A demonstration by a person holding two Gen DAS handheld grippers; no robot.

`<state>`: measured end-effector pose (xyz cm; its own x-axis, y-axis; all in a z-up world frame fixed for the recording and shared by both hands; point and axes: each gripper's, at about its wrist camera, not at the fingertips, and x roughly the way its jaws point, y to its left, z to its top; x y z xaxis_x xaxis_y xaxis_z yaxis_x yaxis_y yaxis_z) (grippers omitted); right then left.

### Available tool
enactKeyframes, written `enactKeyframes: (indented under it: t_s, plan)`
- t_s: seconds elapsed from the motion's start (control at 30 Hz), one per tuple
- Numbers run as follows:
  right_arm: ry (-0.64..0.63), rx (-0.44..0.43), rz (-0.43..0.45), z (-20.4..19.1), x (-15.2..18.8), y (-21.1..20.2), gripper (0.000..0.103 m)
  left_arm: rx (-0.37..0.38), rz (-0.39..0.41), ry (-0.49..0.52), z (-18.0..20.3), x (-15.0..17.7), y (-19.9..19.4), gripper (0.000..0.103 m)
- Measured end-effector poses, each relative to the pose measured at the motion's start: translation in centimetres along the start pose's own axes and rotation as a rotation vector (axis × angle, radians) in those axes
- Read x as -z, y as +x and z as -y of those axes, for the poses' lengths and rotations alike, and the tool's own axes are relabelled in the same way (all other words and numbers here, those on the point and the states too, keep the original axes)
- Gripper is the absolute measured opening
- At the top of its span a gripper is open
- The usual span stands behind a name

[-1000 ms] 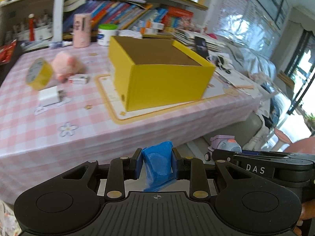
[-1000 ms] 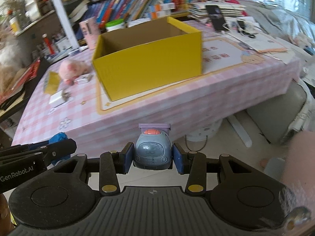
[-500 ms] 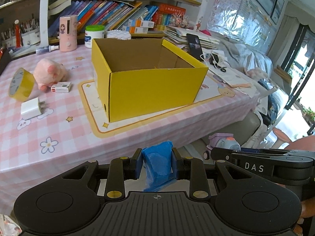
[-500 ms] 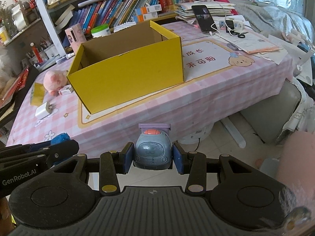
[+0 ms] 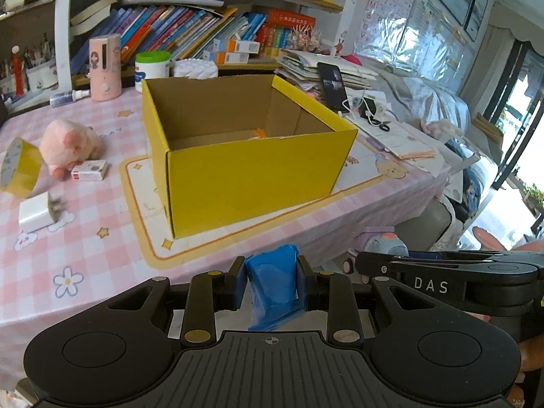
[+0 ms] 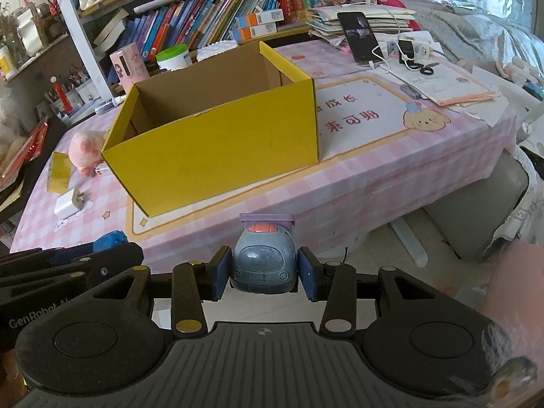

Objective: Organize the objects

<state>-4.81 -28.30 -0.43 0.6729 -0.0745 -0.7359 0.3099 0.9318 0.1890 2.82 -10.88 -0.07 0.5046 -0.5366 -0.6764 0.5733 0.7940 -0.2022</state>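
Observation:
An open yellow cardboard box [image 5: 244, 166] stands on a cream mat on the pink checked table [image 5: 68, 248]; it also shows in the right wrist view [image 6: 217, 149]. My left gripper [image 5: 272, 284] is shut on a crumpled blue packet [image 5: 272, 282], held in front of the table's near edge. My right gripper [image 6: 263, 272] is shut on a small blue-grey toy car [image 6: 263, 260], also short of the table edge. The car shows in the left wrist view [image 5: 380, 246], to the right.
Left of the box lie a pink plush pig [image 5: 69, 144], a small red-white box [image 5: 90, 171], a yellow tape roll [image 5: 18, 168] and a white charger [image 5: 35, 212]. A phone [image 6: 360, 35] and papers [image 6: 452, 85] lie at the right. Bookshelves stand behind.
Both grippers have risen and moved closer, so the box's inside now shows. Each still holds its object.

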Motion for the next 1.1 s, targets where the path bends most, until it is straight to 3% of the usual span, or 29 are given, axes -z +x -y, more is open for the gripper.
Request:
enactKeyframes:
  t_s: [0.33, 0.63, 1.1]
  plan:
    - [-0.021, -0.008, 0.011, 1.0, -2.5, 1.3, 0.040, -0.012, 0.031, 0.017, 0.8, -2.1, 1.7, 0.028]
    - [-0.058, -0.050, 0.082, 1.9, -6.1, 1.7, 0.040, -0.059, 0.093, 0.021, 1.7, -4.6, 2.6, 0.028]
    - [-0.120, -0.182, 0.249, 2.4, -15.7, 2.3, 0.040, -0.172, 0.184, -0.012, 1.2, -10.6, 4.2, 0.028]
